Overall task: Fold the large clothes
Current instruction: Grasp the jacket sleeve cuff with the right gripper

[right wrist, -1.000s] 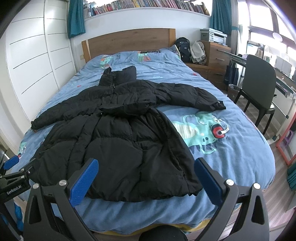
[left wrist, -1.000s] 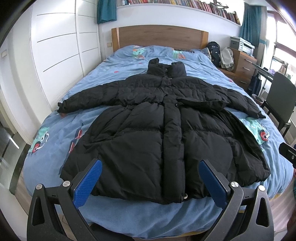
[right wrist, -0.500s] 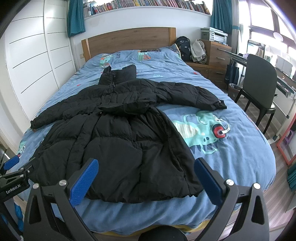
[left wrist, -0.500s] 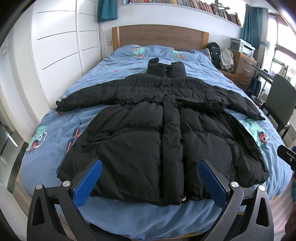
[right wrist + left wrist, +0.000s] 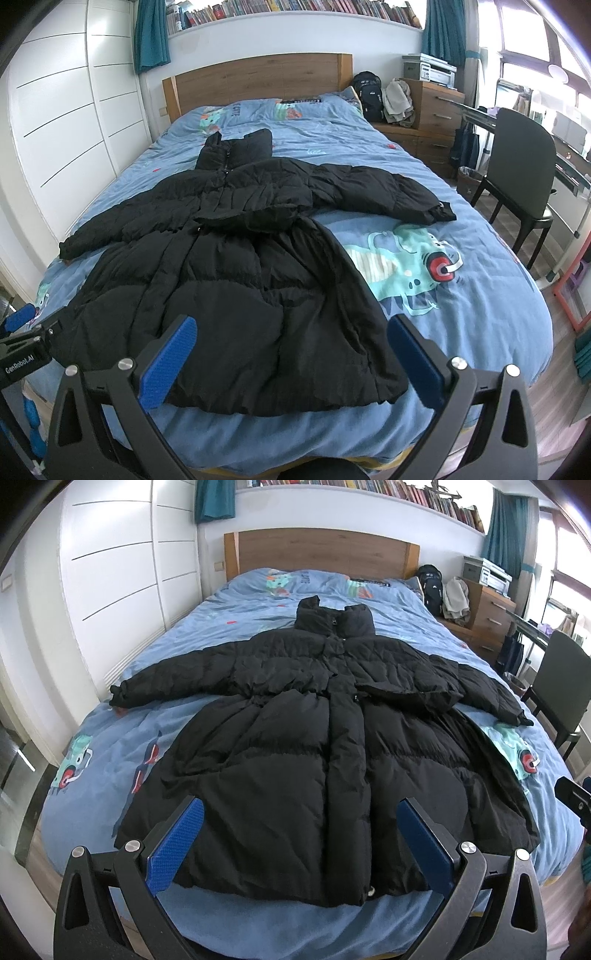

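The left gripper [image 5: 299, 843] and the right gripper [image 5: 291, 360] hover at the foot of the bed [image 5: 480, 302], both spread wide and empty. The black coat [image 5: 314, 746] lies flat on it, hem nearest, collar pointing to the headboard [image 5: 321, 548], sleeves spread sideways.

White wardrobe [image 5: 110, 590], wooden headboard [image 5: 321, 548], bookshelf [image 5: 295, 5].

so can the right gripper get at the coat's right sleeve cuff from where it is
Probably yes. The right gripper is open and holds nothing, and the cuff lies exposed on the blue bedspread with nothing on it. It is well up the bed, so it would need a long forward reach.
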A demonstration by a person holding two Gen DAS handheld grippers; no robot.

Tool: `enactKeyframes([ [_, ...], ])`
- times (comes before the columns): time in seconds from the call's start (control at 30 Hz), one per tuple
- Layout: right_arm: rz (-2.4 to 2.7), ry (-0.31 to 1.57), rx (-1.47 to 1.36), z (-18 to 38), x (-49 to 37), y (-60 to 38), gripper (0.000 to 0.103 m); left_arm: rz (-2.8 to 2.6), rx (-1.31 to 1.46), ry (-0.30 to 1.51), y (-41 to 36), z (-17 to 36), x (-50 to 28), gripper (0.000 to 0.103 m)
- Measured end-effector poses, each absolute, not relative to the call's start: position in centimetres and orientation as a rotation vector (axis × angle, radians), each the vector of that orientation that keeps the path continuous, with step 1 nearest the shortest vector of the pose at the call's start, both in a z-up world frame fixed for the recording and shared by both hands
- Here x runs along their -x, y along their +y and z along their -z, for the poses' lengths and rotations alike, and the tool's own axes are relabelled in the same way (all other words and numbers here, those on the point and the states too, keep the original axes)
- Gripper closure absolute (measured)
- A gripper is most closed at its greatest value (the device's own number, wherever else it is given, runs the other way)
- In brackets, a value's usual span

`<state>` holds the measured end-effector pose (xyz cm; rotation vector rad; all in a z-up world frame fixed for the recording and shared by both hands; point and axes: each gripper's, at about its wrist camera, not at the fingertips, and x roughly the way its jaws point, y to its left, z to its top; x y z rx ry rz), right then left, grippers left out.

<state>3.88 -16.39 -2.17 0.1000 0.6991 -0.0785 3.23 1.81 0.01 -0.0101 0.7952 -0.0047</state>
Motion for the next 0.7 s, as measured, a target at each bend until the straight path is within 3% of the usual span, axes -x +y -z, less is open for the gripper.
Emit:
enactKeyframes([
  [0.7,0.228,0.728,-0.189,3.1,-18.2,-24.6,0.0,-0.045,0.055,0.844,5.9,2.5,-17.6,0.001],
])
